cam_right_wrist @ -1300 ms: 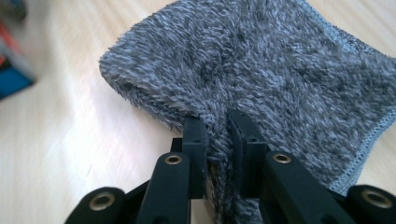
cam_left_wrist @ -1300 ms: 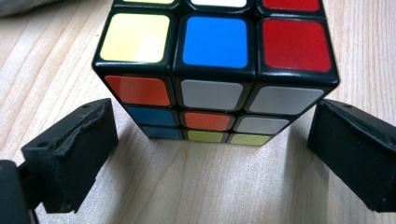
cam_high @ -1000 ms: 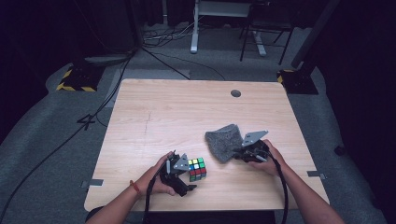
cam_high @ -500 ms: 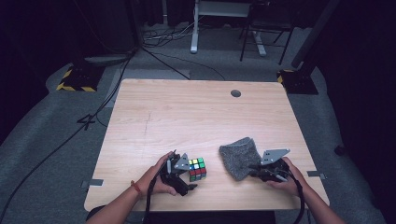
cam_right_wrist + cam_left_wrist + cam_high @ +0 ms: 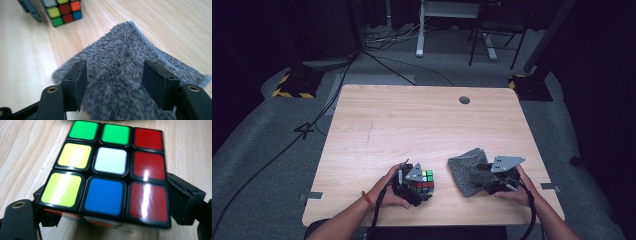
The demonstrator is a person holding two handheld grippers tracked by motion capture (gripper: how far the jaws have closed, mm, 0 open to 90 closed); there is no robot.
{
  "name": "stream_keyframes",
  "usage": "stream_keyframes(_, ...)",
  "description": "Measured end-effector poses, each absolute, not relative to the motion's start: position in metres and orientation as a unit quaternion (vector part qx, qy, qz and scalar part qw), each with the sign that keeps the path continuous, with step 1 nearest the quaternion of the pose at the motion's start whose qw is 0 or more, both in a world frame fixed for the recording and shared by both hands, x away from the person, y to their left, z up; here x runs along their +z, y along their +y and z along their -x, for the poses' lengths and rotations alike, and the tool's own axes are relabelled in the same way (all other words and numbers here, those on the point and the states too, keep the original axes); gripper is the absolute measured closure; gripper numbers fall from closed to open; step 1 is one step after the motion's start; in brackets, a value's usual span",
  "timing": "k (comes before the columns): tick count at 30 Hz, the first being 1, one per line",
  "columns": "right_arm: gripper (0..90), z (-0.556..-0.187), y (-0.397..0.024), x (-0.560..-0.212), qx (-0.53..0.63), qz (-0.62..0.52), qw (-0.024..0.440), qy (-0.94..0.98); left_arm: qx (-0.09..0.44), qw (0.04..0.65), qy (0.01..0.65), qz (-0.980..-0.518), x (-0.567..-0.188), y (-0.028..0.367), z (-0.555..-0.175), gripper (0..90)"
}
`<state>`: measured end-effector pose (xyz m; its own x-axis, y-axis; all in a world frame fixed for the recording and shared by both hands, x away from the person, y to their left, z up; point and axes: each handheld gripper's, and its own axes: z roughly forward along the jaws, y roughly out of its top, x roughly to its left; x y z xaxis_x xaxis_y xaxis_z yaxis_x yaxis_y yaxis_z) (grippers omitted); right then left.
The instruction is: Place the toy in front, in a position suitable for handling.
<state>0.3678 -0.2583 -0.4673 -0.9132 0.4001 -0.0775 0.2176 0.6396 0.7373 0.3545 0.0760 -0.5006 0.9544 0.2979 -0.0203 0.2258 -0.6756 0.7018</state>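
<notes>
Left gripper: sits at the near left of the desk, in the person's left hand. Its jaws have just been closing, and the puzzle cube stands between them. In the left gripper view the black pads flank the cube's lower left and right sides, seemingly touching (I can't tell how firmly).

Puzzle cube: rests on the desk near the front edge, left of centre; its top face shows green, yellow, white, blue and a column of red.

What changed on the left: a second ago the jaws stood wide around the cube; now they have narrowed to its sides. I judge that a grasp on the cube is being taken.

Grey cloth: a fuzzy crumpled piece lying on the desk near the front right, well apart from the cube. It now sits nearer the front edge than it did a second ago.

Right gripper: its jaws have just been opening. In the right gripper view the two pads stand apart above the cloth's pile, not pinching it, so the cloth is let go.

What that means: the cloth seems set down where it was wanted (close to hand), and the work probably passes to the cube.

Containers: I see no bin, box or tray on the desk, so nothing is held in one.
</notes>
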Motion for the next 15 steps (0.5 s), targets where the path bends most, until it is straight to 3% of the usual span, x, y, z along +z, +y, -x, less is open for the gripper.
stream_keyframes(5, 34.4, -0.378, -0.252, -0.48, 0.382, -0.177, 0.105, 0.901, 0.045, 0.371, 0.146, -0.916, -0.502, 0.077, -0.357, 22.4)
stream_keyframes(11, 35.0, -0.384, -0.252, -0.495, 0.373, -0.198, 0.084, 0.903, 0.049, 0.372, 0.142, -0.916, -0.502, 0.076, -0.363, 23.5)
stream_keyframes(15, 47.0, -0.381, -0.255, -0.493, 0.367, -0.208, 0.085, 0.903, 0.047, 0.377, 0.127, -0.916, -0.502, 0.076, -0.367, 29.2)
